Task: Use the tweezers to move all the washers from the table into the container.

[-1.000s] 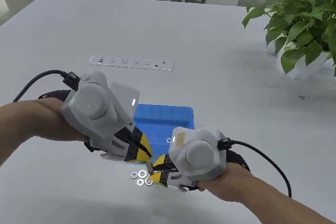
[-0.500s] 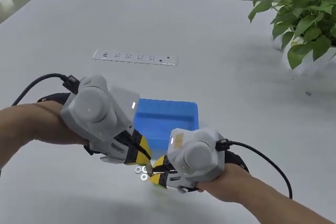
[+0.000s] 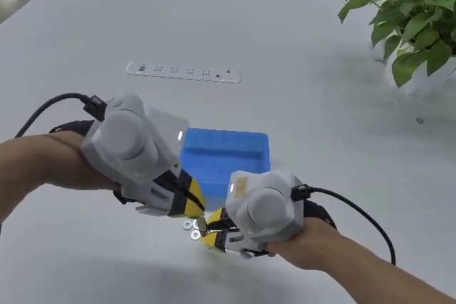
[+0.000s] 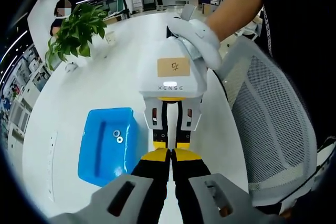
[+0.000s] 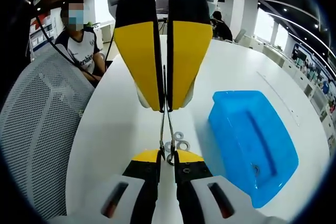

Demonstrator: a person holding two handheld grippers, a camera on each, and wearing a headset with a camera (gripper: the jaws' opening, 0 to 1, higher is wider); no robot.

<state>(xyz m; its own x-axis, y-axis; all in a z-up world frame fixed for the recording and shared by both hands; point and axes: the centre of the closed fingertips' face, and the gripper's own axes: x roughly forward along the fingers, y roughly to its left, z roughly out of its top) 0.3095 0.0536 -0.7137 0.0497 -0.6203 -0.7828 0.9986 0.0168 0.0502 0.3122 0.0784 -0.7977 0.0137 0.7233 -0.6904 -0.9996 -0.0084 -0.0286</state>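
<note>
Blue container (image 3: 224, 153) sits mid-worktop (image 3: 306, 90) in the head view, and right in front of it the two grippers meet nose to nose: left gripper (image 3: 194, 206) on the left, right gripper (image 3: 209, 236) on the near side, with a small cluster of washers (image 3: 192, 228) on the white surface just beside their tips. Farther back lie a power strip (image 3: 182, 71) and a leafy plant (image 3: 413, 12). Over to the left gripper view: its jaws are pressed together, the right gripper faces it head-on, and two washers lie inside the container off to the left. Now the right gripper view: the left gripper's yellow jaws are clenched on the tweezers (image 5: 164, 114), whose thin legs run down into the right gripper's own jaws, drawn in tight on the lower end. Loose washers lie on the worktop just right of the legs, and one washer rests in the container.
</note>
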